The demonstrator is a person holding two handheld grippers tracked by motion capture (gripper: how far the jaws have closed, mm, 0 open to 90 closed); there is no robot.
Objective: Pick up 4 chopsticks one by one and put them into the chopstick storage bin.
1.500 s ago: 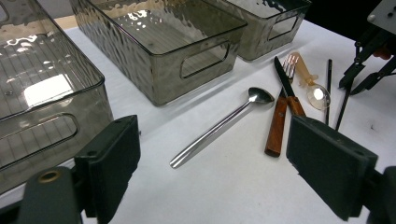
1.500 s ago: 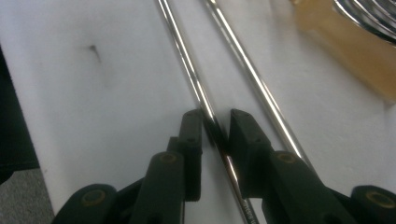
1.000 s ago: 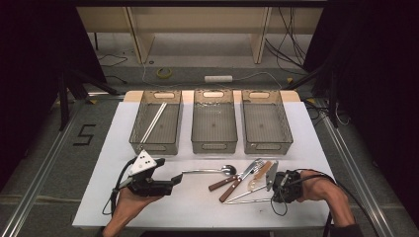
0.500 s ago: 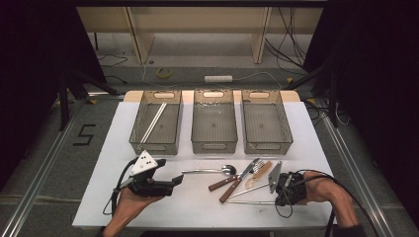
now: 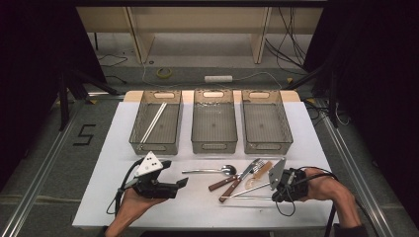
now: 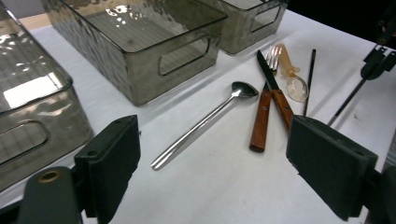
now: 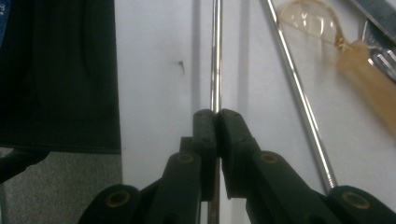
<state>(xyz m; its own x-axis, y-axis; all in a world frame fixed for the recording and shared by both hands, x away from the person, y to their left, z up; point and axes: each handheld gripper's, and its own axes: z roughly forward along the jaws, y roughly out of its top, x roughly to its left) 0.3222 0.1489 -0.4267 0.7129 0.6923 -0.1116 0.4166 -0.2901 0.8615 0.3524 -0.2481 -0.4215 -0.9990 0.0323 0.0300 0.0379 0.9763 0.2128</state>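
Right tongs point(image 7: 215, 122): clamping shut on a thin metal chopstick point(image 7: 215, 56), jaws having just been closing, pads pressing both sides of the rod. Chopstick point(image 5: 247, 198) lying flat near the desk's point(image 5: 113, 148) front edge, toward the front right corner. Second chopstick point(image 7: 299, 107) lying just beside, apart from the first. Left tongs point(image 6: 212, 163): hovering wide open, gripping nothing, facing a spoon point(image 6: 205, 123) near the front-edge middle.
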